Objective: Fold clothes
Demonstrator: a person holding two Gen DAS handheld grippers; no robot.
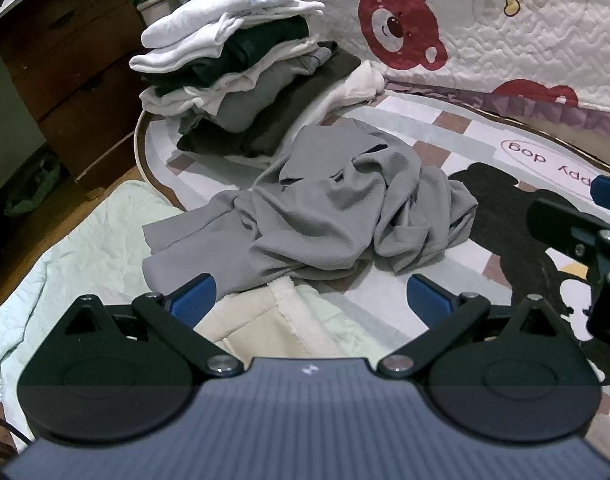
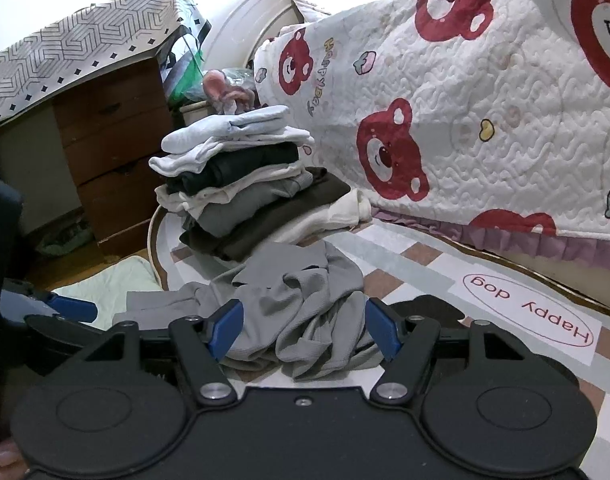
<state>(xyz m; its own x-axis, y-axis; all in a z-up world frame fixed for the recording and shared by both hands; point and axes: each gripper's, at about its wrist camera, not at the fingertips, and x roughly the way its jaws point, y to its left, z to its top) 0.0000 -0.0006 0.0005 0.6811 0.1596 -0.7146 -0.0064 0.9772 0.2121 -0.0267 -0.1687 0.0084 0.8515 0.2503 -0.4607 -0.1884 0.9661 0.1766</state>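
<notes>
A crumpled grey garment (image 1: 329, 216) lies on the patterned mat (image 1: 445, 128), in front of a tall stack of folded clothes (image 1: 241, 76). My left gripper (image 1: 311, 300) stands wide open just short of the garment's near edge, with nothing between its blue pads. The right gripper (image 1: 585, 220) shows at the right edge of the left wrist view, beside the garment. In the right wrist view the grey garment (image 2: 305, 312) fills the gap of my right gripper (image 2: 305, 332), which is open and hovers close over the cloth without pinching it. The folded stack (image 2: 245, 184) stands behind.
A bed with a bear-print quilt (image 2: 485, 100) borders the mat on the right. A brown wooden drawer unit (image 2: 113, 148) stands at the left behind the stack. A pale green cloth (image 1: 85, 248) and a cream towel (image 1: 261, 320) lie near the left gripper.
</notes>
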